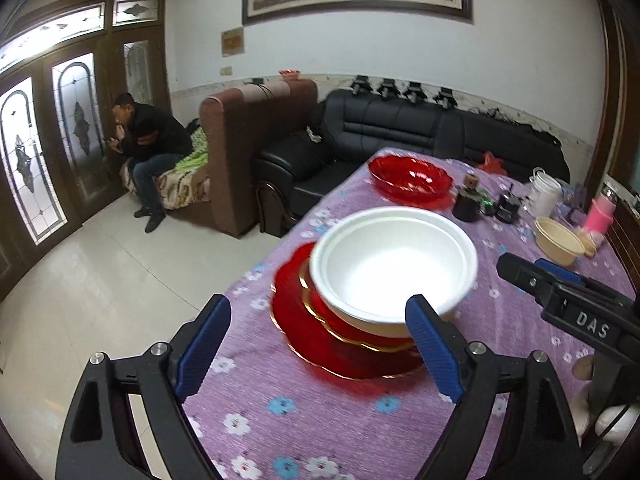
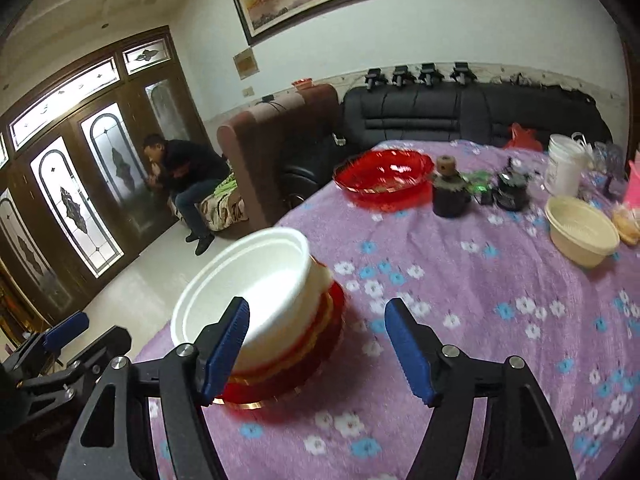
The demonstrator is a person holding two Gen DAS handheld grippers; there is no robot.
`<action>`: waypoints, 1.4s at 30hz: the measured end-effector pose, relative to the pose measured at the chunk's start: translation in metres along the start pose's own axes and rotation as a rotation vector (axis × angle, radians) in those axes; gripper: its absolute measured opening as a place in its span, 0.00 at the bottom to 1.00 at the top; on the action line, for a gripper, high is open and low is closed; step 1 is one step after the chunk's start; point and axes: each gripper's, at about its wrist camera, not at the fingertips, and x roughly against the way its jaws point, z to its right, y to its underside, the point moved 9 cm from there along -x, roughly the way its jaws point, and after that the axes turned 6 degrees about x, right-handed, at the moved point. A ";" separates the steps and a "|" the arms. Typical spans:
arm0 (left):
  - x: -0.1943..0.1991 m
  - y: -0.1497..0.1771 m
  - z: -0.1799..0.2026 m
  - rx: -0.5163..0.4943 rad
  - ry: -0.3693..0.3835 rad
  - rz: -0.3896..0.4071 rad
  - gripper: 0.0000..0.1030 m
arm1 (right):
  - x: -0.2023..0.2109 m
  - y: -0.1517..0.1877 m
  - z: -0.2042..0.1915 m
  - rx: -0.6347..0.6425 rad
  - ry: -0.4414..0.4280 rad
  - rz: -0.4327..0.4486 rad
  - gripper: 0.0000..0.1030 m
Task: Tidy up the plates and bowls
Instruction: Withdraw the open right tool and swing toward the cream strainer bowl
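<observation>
A white bowl (image 1: 394,264) (image 2: 248,276) sits on a stack of red plates with gold rims (image 1: 304,320) (image 2: 280,384) near the left edge of the table. My left gripper (image 1: 318,304) is open just in front of the stack, holding nothing. My right gripper (image 2: 317,303) is open too, to the right of the stack, with its left finger in front of the bowl's side. A red glass bowl (image 1: 410,176) (image 2: 384,180) stands at the far end. A cream bowl (image 1: 558,240) (image 2: 580,232) rests at the right.
A purple flowered cloth (image 1: 320,400) (image 2: 460,280) covers the table. Dark jars (image 2: 448,192), a white tub (image 2: 566,164) and a pink cup (image 1: 600,212) stand at the far right. Beyond the table are a black sofa (image 1: 400,128) and a seated person (image 1: 152,148).
</observation>
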 end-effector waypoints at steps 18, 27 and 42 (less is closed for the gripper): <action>-0.005 0.026 0.077 -0.136 0.007 -0.053 0.86 | 0.035 0.057 0.084 -0.101 0.051 -0.023 0.73; 0.000 0.035 0.098 -0.141 0.052 -0.069 0.86 | 0.044 0.078 0.101 -0.146 0.032 -0.027 0.73; 0.044 0.009 0.114 -0.140 0.197 -0.005 0.86 | 0.080 0.066 0.080 -0.135 0.008 0.013 0.73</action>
